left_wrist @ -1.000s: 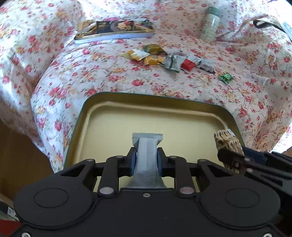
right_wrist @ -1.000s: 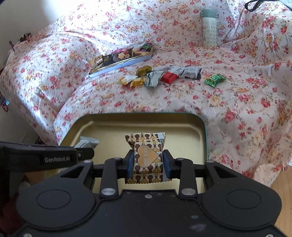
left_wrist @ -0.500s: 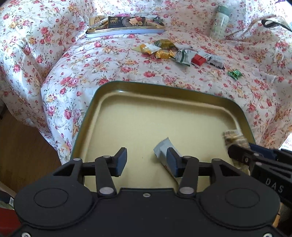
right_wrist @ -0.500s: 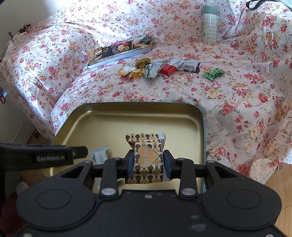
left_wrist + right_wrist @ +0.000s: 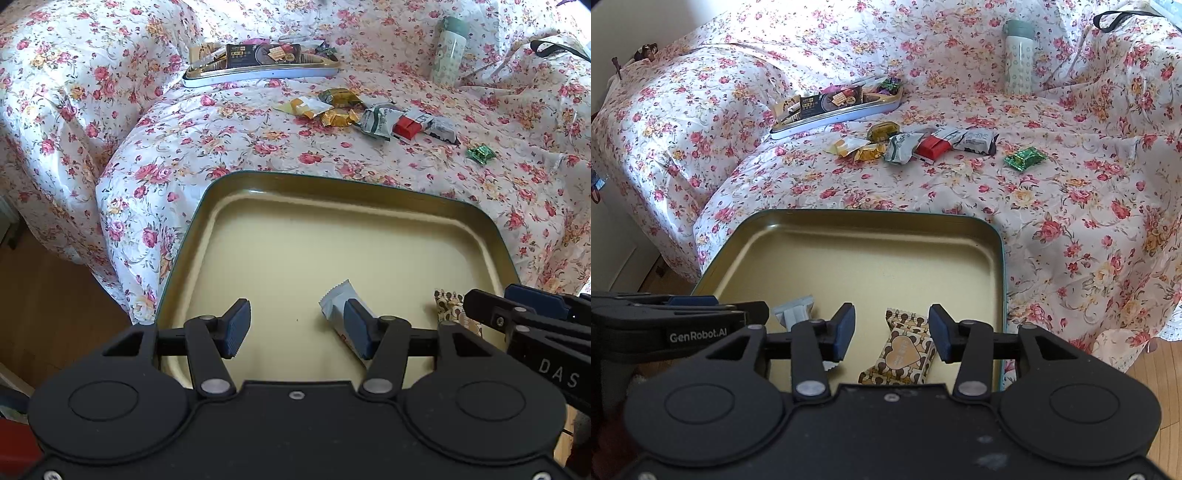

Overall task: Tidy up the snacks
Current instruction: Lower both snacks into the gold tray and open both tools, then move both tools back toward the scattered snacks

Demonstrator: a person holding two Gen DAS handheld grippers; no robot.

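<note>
A gold tin tray [image 5: 332, 229] [image 5: 871, 254] with a green rim lies on the flowered bedcover in front of me. My left gripper [image 5: 297, 330] is open over its near edge. A grey snack packet [image 5: 334, 301] [image 5: 796, 312] lies on the tray, partly behind the left gripper's right finger. My right gripper [image 5: 892, 334] is open, and a brown and gold heart-print snack [image 5: 905, 350] [image 5: 448, 304] lies on the tray between its fingers. Several loose snacks [image 5: 369, 112] [image 5: 916, 144] lie farther back on the cover, with a green candy [image 5: 480, 152] [image 5: 1024, 158] apart to the right.
A second tin [image 5: 258, 64] [image 5: 838, 103] holding snacks sits at the back left. A pale bottle [image 5: 447, 48] [image 5: 1017, 57] stands at the back right. A black strap [image 5: 1123, 16] lies at the far right. Wooden floor [image 5: 44, 302] shows beyond the cover's left edge.
My left gripper opened and let the grey packet drop on the tray. My right gripper then opened and released the heart-print snack onto the tray. Both grippers pulled back and up.
</note>
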